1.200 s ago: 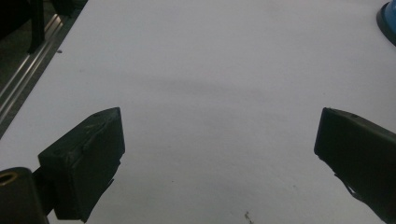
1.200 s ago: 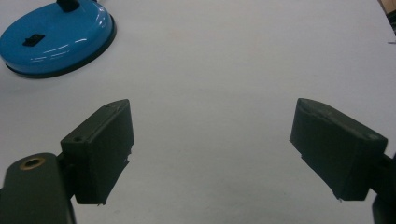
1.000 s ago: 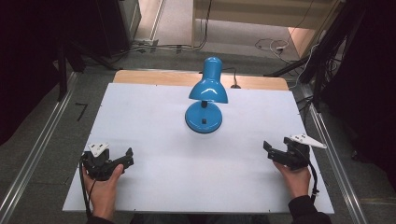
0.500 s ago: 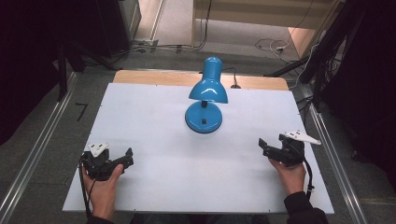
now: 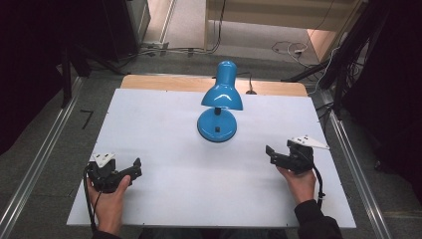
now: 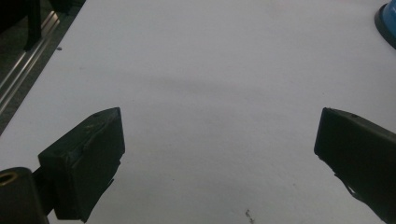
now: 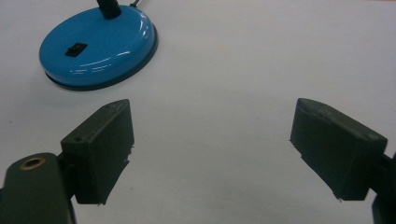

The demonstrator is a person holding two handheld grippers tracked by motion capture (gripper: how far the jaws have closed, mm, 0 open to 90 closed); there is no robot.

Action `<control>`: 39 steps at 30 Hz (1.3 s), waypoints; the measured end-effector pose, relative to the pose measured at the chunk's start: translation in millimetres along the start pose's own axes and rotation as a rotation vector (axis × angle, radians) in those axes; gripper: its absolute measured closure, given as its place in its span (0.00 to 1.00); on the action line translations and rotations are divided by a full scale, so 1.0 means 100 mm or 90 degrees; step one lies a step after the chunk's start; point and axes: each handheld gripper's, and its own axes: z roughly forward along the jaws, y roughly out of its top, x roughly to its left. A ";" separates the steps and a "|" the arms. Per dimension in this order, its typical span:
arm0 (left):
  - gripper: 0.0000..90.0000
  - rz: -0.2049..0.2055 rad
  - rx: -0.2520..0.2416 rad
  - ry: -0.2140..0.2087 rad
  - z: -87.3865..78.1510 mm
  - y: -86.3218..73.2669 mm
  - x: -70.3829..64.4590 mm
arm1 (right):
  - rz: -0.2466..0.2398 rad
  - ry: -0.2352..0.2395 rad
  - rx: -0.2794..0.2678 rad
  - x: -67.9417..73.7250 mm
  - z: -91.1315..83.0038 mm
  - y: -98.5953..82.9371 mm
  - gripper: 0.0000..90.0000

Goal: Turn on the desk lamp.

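The lamp (image 5: 219, 107) stands on the table (image 5: 159, 119), far of centre, its base (image 7: 98, 44) toward the near side of its shade (image 5: 222, 95); the left gripper (image 5: 133, 167) sits at the near left; the right gripper (image 5: 271, 154) at the near right; both well apart from the lamp.

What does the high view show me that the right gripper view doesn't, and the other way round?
The high view takes in the lamp's blue shade, the person's left hand and right hand, and the left tool and right tool near the front corners of the table. The right gripper view looks from low down between the right tool's two black jaws, which stand wide apart with nothing between them. It also brings the black switch up close. Both include the lamp's round blue base and the white table top.
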 end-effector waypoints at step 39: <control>0.03 -0.008 0.004 -0.007 -0.01 0.00 0.03 | -0.035 0.036 0.018 0.47 0.34 0.19 0.14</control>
